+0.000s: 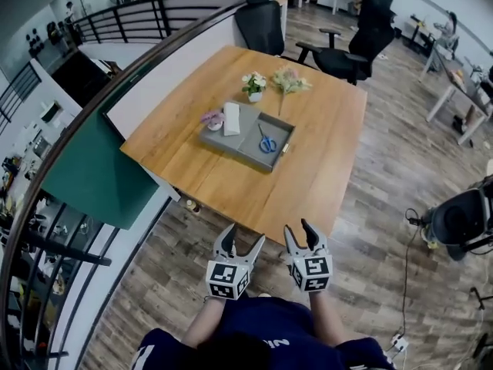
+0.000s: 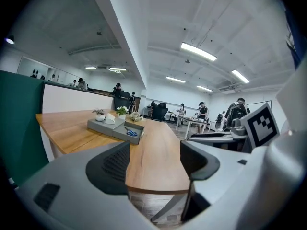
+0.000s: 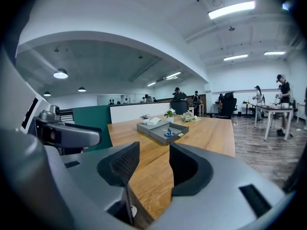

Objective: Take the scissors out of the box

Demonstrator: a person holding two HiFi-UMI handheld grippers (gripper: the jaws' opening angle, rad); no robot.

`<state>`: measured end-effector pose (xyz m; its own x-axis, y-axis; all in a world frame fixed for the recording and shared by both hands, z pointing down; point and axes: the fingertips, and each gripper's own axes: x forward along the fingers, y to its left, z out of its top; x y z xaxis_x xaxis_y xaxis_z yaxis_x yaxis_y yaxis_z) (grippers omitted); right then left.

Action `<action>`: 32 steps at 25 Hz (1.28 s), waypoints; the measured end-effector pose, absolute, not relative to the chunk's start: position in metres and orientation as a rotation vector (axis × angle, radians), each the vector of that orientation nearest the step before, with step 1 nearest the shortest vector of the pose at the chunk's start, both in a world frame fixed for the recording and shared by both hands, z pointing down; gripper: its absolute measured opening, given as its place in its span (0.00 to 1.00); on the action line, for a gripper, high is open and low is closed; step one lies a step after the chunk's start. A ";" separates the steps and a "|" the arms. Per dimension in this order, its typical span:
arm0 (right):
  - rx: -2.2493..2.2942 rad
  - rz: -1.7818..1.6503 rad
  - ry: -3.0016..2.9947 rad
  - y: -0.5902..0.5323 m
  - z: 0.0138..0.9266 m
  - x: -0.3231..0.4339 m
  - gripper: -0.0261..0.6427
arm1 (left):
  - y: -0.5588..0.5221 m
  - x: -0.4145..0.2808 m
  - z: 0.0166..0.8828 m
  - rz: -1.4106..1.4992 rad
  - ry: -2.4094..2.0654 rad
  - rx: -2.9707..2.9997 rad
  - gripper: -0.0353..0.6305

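Observation:
Blue-handled scissors (image 1: 266, 142) lie in the right compartment of a grey box (image 1: 231, 152) in the middle of the wooden table (image 1: 323, 137). Both grippers hang off the table's near edge, well short of the box. My left gripper (image 1: 245, 236) stands open with nothing between its jaws, and my right gripper (image 1: 297, 227) is open and empty too. In the left gripper view the scissors (image 2: 130, 132) show far beyond the open jaws of the left gripper (image 2: 154, 159). In the right gripper view the scissors (image 3: 169, 133) lie ahead of the right gripper (image 3: 152, 163).
A white folded item (image 1: 232, 119) and a small pink flower pot (image 1: 213, 119) occupy the box's left part. A white-flowered pot (image 1: 254, 85) and a bouquet (image 1: 289, 79) stand behind it. Black office chairs (image 1: 348, 48) stand at the far side; a railing (image 1: 92, 122) runs along the left.

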<state>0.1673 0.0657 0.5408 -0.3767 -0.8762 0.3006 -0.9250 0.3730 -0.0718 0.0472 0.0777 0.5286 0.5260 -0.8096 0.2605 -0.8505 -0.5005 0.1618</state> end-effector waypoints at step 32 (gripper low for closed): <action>1.884 0.371 -2.186 -0.204 0.534 0.102 0.31 | -0.197 -0.063 0.543 0.293 -1.142 2.607 0.53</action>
